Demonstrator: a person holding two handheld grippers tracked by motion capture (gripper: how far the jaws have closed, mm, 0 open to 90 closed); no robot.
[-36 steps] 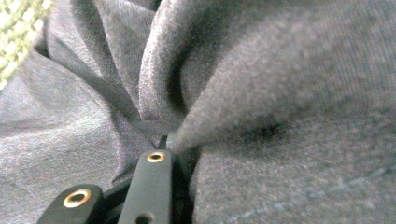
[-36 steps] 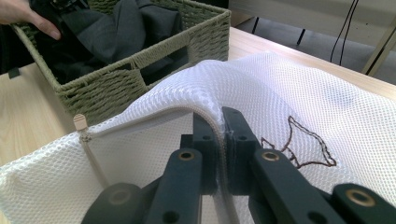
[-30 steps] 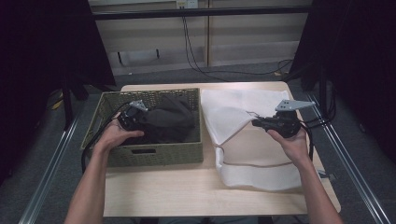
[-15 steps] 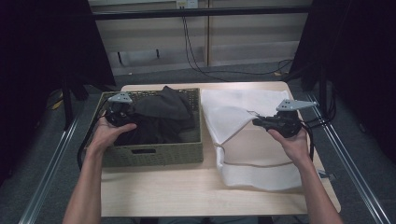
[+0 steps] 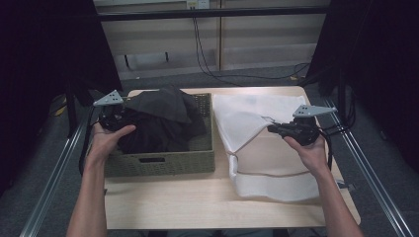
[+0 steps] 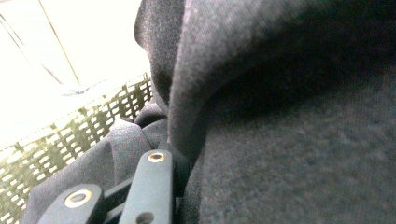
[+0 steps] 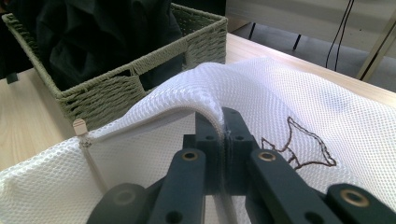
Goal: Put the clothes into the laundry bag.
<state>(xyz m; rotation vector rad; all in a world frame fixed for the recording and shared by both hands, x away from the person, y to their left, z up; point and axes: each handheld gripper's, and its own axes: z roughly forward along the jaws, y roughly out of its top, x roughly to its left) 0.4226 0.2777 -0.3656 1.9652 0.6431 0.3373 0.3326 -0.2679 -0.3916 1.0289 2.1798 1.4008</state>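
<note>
A black garment [image 5: 163, 118] rises in a heap out of the green woven basket [image 5: 158, 160] on the left of the table. My left gripper [image 5: 128, 115] is at the basket's left rim, shut on a fold of that dark cloth [image 6: 289, 140]; in the left gripper view my left gripper [image 6: 180, 163] has fabric wrapped over its jaws. A white mesh laundry bag [image 5: 267, 163] lies on the right. My right gripper [image 5: 271, 128] is shut on its raised zipper edge, lifting it into a peak [image 7: 210, 88], and its jaws have just pressed a little tighter on the mesh.
The wooden table [image 5: 197, 207] has bare board along its front edge. The basket's mesh wall [image 6: 70, 135] stands close to the left jaws, and the basket [image 7: 107, 93] sits just beyond the bag's open edge. Metal rails run along both table sides.
My left gripper has moved up and to the left, drawing the black garment higher out of the basket. The right gripper has stayed where it was on the bag's edge.
</note>
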